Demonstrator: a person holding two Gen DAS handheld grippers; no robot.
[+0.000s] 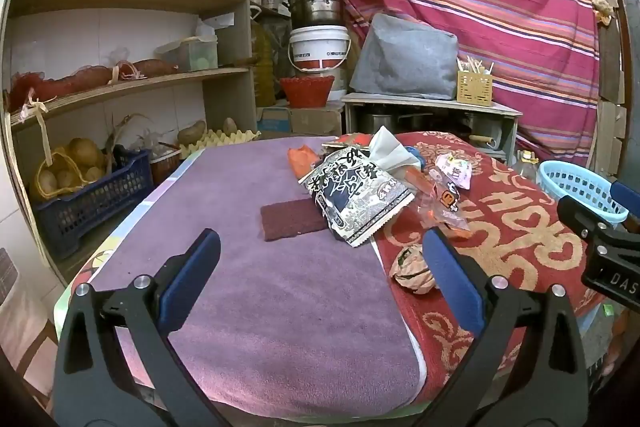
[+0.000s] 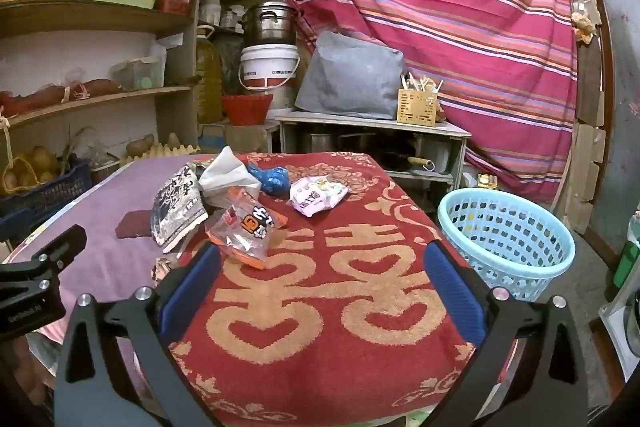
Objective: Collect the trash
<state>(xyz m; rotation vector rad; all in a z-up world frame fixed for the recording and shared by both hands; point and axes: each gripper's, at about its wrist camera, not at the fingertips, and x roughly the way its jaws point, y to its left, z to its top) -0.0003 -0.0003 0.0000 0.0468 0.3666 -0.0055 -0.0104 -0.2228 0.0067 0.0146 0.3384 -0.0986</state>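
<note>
Trash lies in a heap on a table covered by a purple towel (image 1: 248, 291) and a red towel (image 2: 320, 307). A black-and-white snack bag (image 1: 356, 199) (image 2: 176, 207), a white tissue (image 2: 228, 175), a clear orange wrapper (image 2: 244, 231), a blue crumpled bag (image 2: 270, 179), a pink-white packet (image 2: 316, 195) and a crumpled paper ball (image 1: 412, 269) show. A light blue basket (image 2: 508, 239) stands right of the table. My left gripper (image 1: 320, 259) is open and empty, near the paper ball. My right gripper (image 2: 322, 259) is open and empty over the red towel.
A dark red scouring pad (image 1: 292, 219) lies on the purple towel. Shelves (image 1: 120, 83) with potatoes, egg trays and boxes stand to the left. A low cabinet (image 2: 372, 131), a white bucket (image 2: 270, 67) and a striped curtain (image 2: 440, 7) are behind the table.
</note>
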